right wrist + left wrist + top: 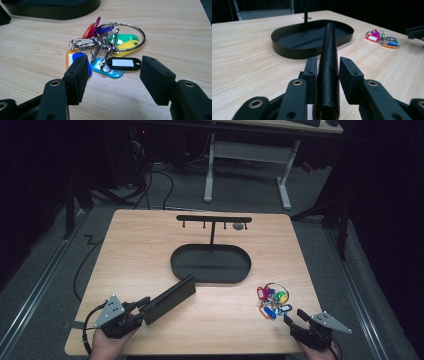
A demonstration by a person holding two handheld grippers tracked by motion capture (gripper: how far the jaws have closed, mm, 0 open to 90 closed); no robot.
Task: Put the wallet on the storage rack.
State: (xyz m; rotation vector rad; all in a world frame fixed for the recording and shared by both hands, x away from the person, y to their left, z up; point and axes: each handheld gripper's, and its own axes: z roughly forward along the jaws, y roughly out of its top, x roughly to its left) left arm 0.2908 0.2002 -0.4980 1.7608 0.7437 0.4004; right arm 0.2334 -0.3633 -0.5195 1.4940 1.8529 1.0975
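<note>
Left gripper (141, 310), held near the desk's front left corner, is seen in its own view pinched on the near end of a slim black textured case (327, 72), which is gripped on edge between the jaws. In the high view the case is seen to slant from the gripper toward the black oval tray (182, 270), its far end stopping just short of the tray's near rim. Right gripper (113, 80), near the front right corner, is held with jaws spread wide and nothing between them, aimed at the bunch of keys (107, 50) lying just ahead of it on the bare desk (135, 245).

Risks are judged as follows. 1: the case is held at 1 end only, so its free length could droop or twist in the pads and slip out. 2: the keys are a loose heap of tags on a large ring; a closing grip could catch a single tag and leave the rest dangling or sliding away. 3: the thin post of the hook rack (213, 220) standing in the tray could be knocked by either load.

No brand or writing is legible. The white label insert on the black tag (123, 63) appears blank.
</note>
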